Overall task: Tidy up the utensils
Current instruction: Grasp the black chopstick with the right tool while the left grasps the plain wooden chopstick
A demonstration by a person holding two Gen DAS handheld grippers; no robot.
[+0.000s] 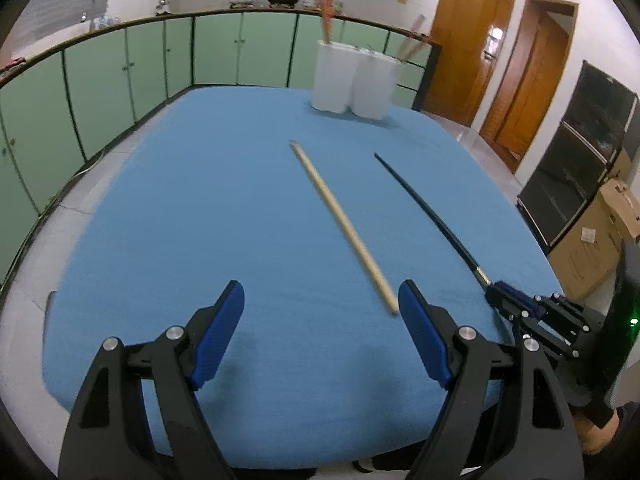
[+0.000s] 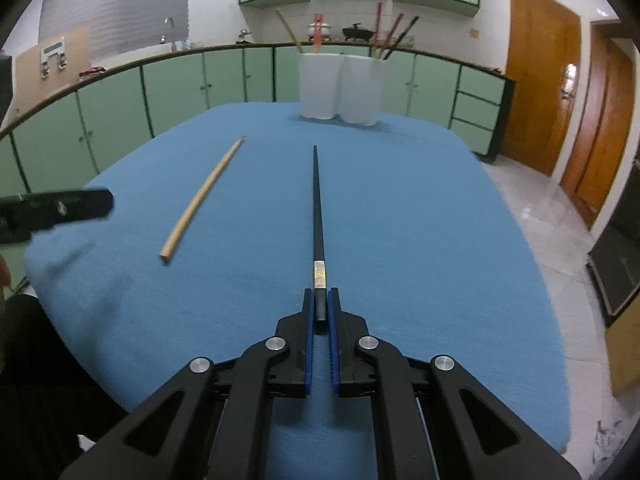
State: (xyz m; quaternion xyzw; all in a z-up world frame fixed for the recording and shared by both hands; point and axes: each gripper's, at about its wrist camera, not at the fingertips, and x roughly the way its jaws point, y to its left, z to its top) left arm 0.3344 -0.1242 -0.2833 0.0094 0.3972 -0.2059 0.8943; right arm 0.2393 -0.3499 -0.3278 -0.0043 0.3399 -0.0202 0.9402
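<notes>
At the bottom of the right wrist view, the right gripper was clamped on the butt end of a black chopstick, its blue pads pressed against either side, and the stick ran straight up the middle of the frame over the blue tablecloth, its tip pointing toward the far end. In the left wrist view the left gripper sat at the bottom of the frame with its jaws spread wide and nothing between them; the near end of a wooden chopstick lay on the cloth just beside its right-hand pad, though whether they touched could not be told. That pale stick slanted away toward the upper left, with the black one well apart on its right. Farther up, near the cloth's far edge, stood a white utensil holder of two joined upright compartments, with several chopsticks poking out of it. Behind it ran green cabinets, and wooden doors filled the upper right.
</notes>
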